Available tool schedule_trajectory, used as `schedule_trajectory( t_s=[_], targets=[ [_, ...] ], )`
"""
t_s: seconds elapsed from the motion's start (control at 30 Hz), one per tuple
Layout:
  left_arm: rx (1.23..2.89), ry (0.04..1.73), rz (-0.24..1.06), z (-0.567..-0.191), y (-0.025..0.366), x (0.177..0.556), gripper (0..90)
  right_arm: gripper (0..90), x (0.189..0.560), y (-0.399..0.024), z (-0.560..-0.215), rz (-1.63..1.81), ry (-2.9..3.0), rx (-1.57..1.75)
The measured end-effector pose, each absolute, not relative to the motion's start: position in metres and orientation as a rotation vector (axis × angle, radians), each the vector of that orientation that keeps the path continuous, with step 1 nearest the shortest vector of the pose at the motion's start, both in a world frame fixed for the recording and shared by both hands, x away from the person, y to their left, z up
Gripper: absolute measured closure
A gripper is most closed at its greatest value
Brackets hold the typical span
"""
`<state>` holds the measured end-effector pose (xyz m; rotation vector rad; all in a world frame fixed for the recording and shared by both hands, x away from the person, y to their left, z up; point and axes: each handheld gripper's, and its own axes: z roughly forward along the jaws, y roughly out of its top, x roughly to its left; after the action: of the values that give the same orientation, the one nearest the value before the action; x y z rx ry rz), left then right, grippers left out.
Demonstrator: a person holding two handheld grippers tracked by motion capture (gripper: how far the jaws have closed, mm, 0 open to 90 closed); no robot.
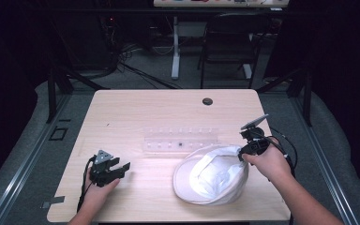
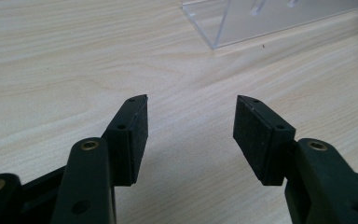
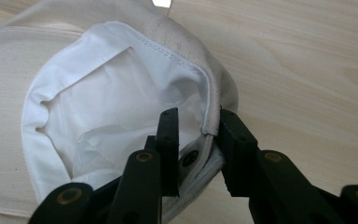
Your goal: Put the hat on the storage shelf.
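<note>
Hand-held gripper, right: jaws pinch rim of upturned cap, one inside, one outside, likely to lift or turn it. Cap lies on tabletop, right-front. Left hand-held gripper wide, empty, parked clear.

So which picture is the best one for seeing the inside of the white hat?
The right gripper view: the hat is close, showing its white lining and stitched rim, with the right gripper straddling that rim. The high view shows the whole hat upside down, but small.
</note>
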<state>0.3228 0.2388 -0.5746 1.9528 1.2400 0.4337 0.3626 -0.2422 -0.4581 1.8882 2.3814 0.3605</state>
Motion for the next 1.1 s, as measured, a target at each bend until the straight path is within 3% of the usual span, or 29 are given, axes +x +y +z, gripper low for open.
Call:
schedule_trajectory(
  t_s=[0.23,0.8,1.1],
  targets=[
    [1.952,1.234,0.435,-0.574,0.239,0.323,45.5,58.4,0.37,-0.238,-0.458,0.316,2.334,2.079],
    [1.953,1.239,0.434,-0.574,0.239,0.322,45.5,54.0,0.367,-0.248,-0.461,0.339,2.294,2.212],
    [1.954,1.239,0.433,-0.575,0.239,0.323,45.5,62.6,0.369,-0.245,-0.47,0.306,2.321,2.201]
  ],
)
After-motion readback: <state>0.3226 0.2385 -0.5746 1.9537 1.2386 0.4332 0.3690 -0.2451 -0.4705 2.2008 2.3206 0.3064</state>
